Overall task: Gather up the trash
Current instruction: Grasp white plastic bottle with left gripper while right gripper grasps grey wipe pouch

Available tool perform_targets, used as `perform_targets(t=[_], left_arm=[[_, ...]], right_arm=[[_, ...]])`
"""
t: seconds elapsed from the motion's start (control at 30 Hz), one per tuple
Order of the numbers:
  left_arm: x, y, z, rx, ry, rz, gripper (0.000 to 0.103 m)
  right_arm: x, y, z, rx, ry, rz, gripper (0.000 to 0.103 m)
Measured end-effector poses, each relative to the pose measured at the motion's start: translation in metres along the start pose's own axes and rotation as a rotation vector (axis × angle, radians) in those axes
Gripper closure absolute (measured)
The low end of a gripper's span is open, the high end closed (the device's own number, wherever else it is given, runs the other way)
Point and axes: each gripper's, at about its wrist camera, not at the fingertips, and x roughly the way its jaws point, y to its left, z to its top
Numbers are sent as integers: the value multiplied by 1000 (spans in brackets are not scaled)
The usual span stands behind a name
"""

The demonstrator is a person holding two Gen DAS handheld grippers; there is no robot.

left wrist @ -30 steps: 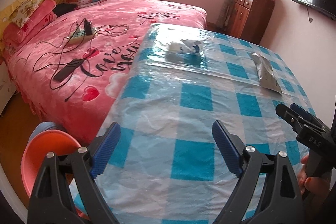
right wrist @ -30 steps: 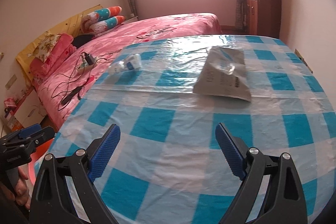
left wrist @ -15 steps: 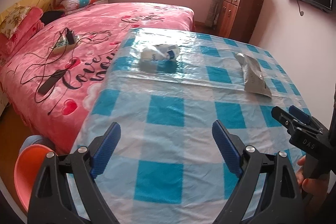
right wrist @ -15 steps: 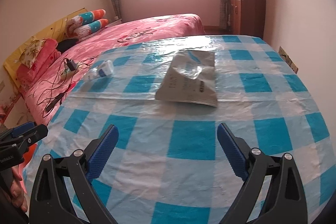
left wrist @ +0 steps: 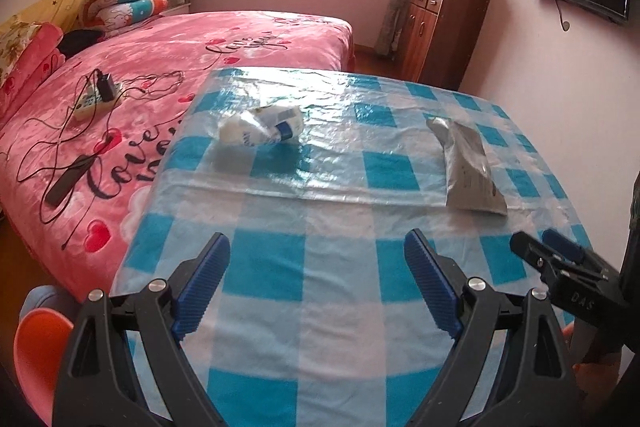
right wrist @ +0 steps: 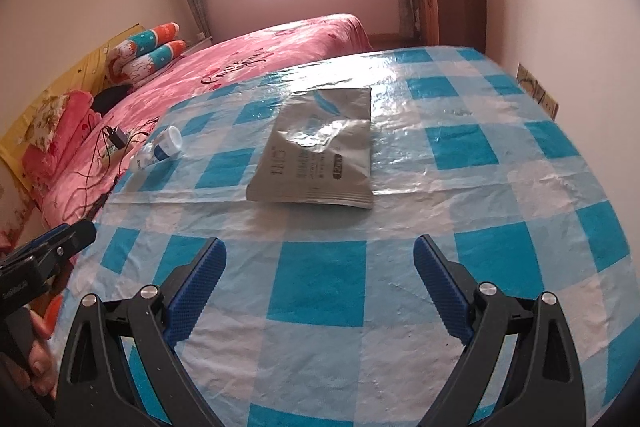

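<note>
While both grippers hover over the near edge of the desk (left wrist: 280,267) with nothing between their blue pads, the work looks to be at its reach stage, with no trash picked up yet. The left gripper (left wrist: 316,279) has its jaws spread wide and empty; the right gripper (right wrist: 320,283) is the same, jaws wide apart above the blue-and-white checked cloth. Two pieces of trash lie farther back on the desk, well apart from each other: a crumpled plastic bottle (left wrist: 260,129) with a blue-and-white label lies on its side toward the bed (left wrist: 200,39), and a flat silver foil pouch (right wrist: 316,155) lies toward the wall side, straight ahead of the right gripper. Each gripper faces roughly toward its own item, so the likely next move is a forward reach. The pouch lies flat on the glossy cover, so the right jaws would probably need to come in low at its near edge to catch it. An orange bin or stool (left wrist: 36,351) shows at the lower left, though I cannot tell which.
</note>
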Motion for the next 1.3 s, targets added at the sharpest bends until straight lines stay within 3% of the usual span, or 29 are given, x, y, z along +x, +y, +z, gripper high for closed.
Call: perform_targets(t=[0.33, 0.5, 0.73, 1.0, 1.3], left_arm=[[47, 3, 40, -10, -18, 12, 14], [72, 19, 62, -54, -9, 24, 14], [103, 35, 87, -80, 13, 30, 14], [130, 42, 96, -85, 29, 49, 14], [137, 50, 100, -89, 9, 62, 14]], right_arm=[[35, -31, 32, 160, 130, 147, 9], [49, -37, 56, 200, 145, 190, 9], [70, -31, 83, 181, 133, 176, 9], [94, -23, 91, 159, 131, 171, 9], [100, 0, 86, 17, 99, 65, 9]])
